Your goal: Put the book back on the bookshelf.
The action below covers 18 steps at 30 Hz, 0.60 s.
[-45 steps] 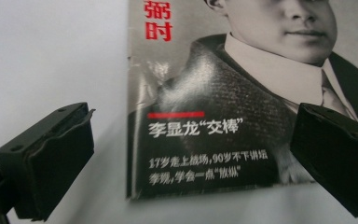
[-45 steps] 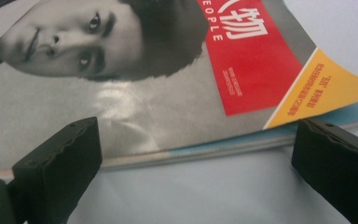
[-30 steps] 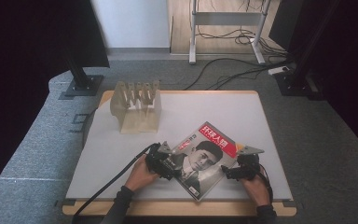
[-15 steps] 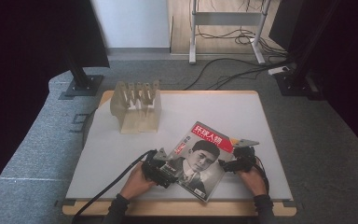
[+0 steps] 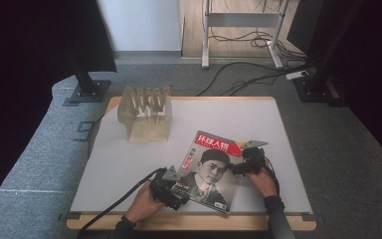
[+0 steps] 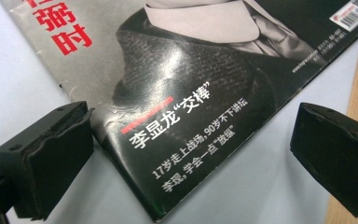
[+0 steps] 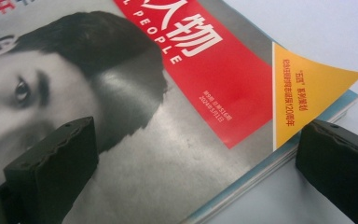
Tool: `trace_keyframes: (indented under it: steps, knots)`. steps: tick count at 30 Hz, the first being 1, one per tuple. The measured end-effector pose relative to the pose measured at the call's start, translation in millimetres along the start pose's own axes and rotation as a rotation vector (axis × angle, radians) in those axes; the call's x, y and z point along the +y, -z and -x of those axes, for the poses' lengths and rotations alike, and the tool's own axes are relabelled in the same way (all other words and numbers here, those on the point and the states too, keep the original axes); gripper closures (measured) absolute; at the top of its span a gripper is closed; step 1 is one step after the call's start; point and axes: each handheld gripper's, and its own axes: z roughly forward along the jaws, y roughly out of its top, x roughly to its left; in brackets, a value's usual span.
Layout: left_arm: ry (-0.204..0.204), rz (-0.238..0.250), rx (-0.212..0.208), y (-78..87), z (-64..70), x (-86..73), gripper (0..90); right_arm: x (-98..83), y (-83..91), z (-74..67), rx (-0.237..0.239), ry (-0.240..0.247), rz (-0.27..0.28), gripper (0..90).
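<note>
Both grippers are sliding nearer with the magazine, the left gripper and right gripper gaping wide astride its opposite edges, gripping nothing, risking creasing the glossy cover flat on the table.

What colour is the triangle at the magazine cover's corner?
Yellow-orange, on the magazine; clearest in the right gripper view.

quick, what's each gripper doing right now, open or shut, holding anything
Left gripper: open, jaws astride a corner of the glossy red-and-grey magazine.
Right gripper: open, straddling its edge, holding nothing.
</note>
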Motion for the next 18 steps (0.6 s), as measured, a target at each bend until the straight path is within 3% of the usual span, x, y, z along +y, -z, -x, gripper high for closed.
trace_keyframes:
  steps: [2,6,10,15,18]
  knots:
    - [0.006,0.002,0.010,0.5,-0.7,-0.6,0.0,1.3,-1.1,0.1,0.004,0.002,-0.002,0.0]
    - [-0.004,-0.019,0.097,2.4,-4.3,-4.3,0.0,0.4,-1.0,-0.2,0.001,0.001,0.007,0.0]
    - [0.030,0.001,0.111,6.1,-9.5,-9.2,0.0,0.0,0.3,-1.3,-0.003,0.001,0.005,0.0]
    - [0.022,0.005,0.120,5.9,-9.1,-10.9,0.0,1.3,4.6,1.0,-0.021,0.022,-0.007,0.0]
    - [0.022,0.007,0.121,5.8,-9.0,-11.4,0.0,2.0,8.1,7.5,-0.035,0.004,-0.010,0.0]
